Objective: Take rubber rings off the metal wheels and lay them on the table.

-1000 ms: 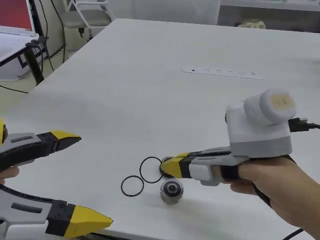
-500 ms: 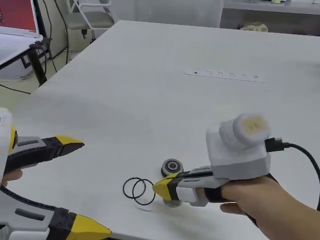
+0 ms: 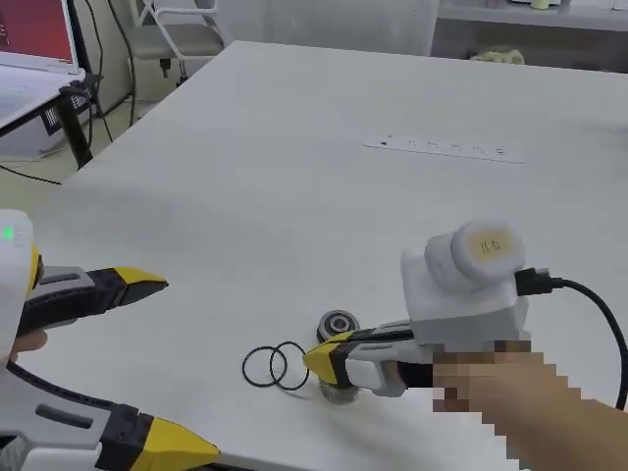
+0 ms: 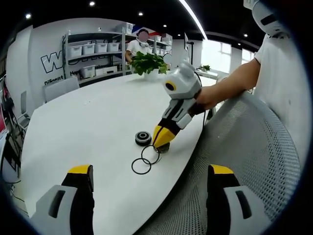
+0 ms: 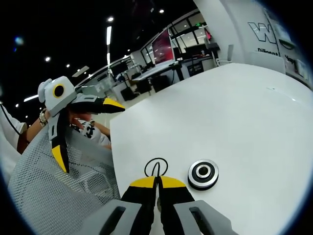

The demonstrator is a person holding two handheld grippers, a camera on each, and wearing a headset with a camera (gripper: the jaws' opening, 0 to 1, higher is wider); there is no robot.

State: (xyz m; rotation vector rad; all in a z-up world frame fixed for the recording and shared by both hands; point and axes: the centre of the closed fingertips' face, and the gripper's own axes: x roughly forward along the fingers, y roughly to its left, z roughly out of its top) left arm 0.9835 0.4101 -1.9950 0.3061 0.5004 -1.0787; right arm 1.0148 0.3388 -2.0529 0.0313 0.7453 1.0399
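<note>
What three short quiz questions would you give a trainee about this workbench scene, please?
1. True or false: the left hand-held gripper is shut.
2. How many rubber rings lie on the table? A) one B) two C) four
3. Fill in: the metal wheel lies close to the tips of the ____ hand-held gripper.
Key: 1. False, its jaws stand wide apart. 2. B. 3. right; the right hand-held gripper has its jaws together.
</note>
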